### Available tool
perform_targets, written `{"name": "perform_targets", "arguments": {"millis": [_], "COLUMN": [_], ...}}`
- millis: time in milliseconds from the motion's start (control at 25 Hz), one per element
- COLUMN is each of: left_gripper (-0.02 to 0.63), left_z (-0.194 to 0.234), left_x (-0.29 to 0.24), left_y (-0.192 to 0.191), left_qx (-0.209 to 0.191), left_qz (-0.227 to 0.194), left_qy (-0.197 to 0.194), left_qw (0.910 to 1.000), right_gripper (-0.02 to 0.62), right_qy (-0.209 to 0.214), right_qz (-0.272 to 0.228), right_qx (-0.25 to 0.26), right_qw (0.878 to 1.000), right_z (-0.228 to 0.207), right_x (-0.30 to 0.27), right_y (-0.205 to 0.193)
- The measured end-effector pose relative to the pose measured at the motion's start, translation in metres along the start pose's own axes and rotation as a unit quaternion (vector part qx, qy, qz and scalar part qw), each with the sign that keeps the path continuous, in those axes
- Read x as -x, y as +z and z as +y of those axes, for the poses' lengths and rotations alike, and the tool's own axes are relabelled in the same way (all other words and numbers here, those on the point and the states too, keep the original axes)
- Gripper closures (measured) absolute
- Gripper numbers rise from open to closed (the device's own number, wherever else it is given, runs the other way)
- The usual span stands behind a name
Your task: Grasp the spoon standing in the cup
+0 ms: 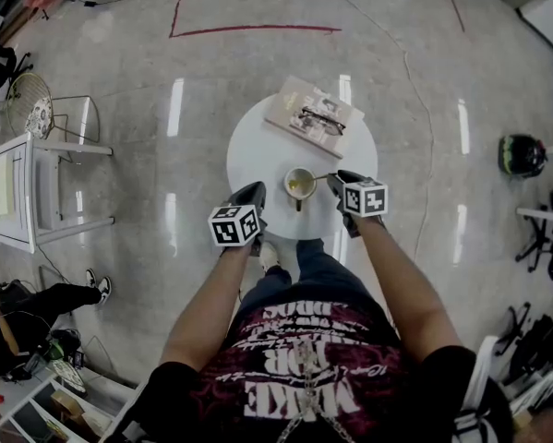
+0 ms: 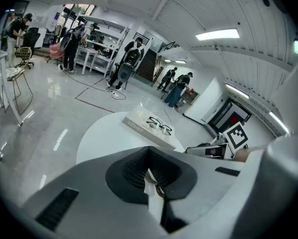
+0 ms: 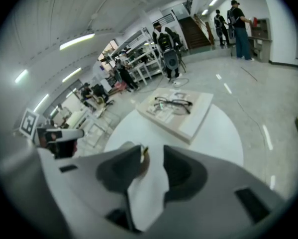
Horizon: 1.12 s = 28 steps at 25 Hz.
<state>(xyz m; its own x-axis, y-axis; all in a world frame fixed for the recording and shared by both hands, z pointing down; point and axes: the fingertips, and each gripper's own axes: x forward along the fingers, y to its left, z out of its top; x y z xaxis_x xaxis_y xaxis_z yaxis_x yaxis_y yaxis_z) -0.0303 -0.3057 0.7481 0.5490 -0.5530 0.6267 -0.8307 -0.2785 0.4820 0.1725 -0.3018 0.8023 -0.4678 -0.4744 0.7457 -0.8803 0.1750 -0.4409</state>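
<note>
Left gripper (image 2: 149,158): jaws closed together, nothing in them, parked at the 7 o'clock edge of the round white table (image 1: 258,146), clear of the cup (image 1: 300,185). Right gripper (image 3: 151,156): jaws wide apart, gripping nothing. The spoon (image 3: 143,154) handle tip sits in the gap, close to the left-hand jaw in that view; can't tell if it touches. Cup stands toward the table's 6 o'clock side, spoon handle leaning out at 3 o'clock toward the right gripper. Book (image 1: 299,109) with glasses (image 1: 323,120) on top lies at 12 o'clock from the cup, apart from it. Red floor line (image 1: 258,29) beyond the table.
</note>
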Motion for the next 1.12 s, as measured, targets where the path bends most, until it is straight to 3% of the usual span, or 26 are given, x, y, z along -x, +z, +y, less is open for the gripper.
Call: {"name": "perform_targets", "arguments": {"millis": [160, 240, 440, 1120], "left_gripper": [0.581, 0.581, 0.581, 0.581], "left_z": [0.002, 0.003, 0.002, -0.012], "left_x": [0.003, 0.004, 0.006, 0.035], "left_y": [0.000, 0.002, 0.007, 0.038], "left_qx": [-0.002, -0.002, -0.006, -0.028], "left_qz": [0.002, 0.002, -0.002, -0.046], "left_qy": [0.001, 0.001, -0.002, -0.029], "left_qw": [1.0000, 1.0000, 1.0000, 0.9981], "right_gripper": [0.452, 0.514, 0.542, 0.560], "right_qy": [0.000, -0.001, 0.010, 0.004], "right_qz": [0.006, 0.012, 0.005, -0.031], "right_qx": [-0.003, 0.002, 0.018, 0.076], "right_qw": [1.000, 1.000, 1.000, 0.997], "right_z": [0.001, 0.005, 0.018, 0.053], "right_x": [-0.007, -0.007, -0.003, 0.051], "right_y": [-0.001, -0.002, 0.004, 0.010]}}
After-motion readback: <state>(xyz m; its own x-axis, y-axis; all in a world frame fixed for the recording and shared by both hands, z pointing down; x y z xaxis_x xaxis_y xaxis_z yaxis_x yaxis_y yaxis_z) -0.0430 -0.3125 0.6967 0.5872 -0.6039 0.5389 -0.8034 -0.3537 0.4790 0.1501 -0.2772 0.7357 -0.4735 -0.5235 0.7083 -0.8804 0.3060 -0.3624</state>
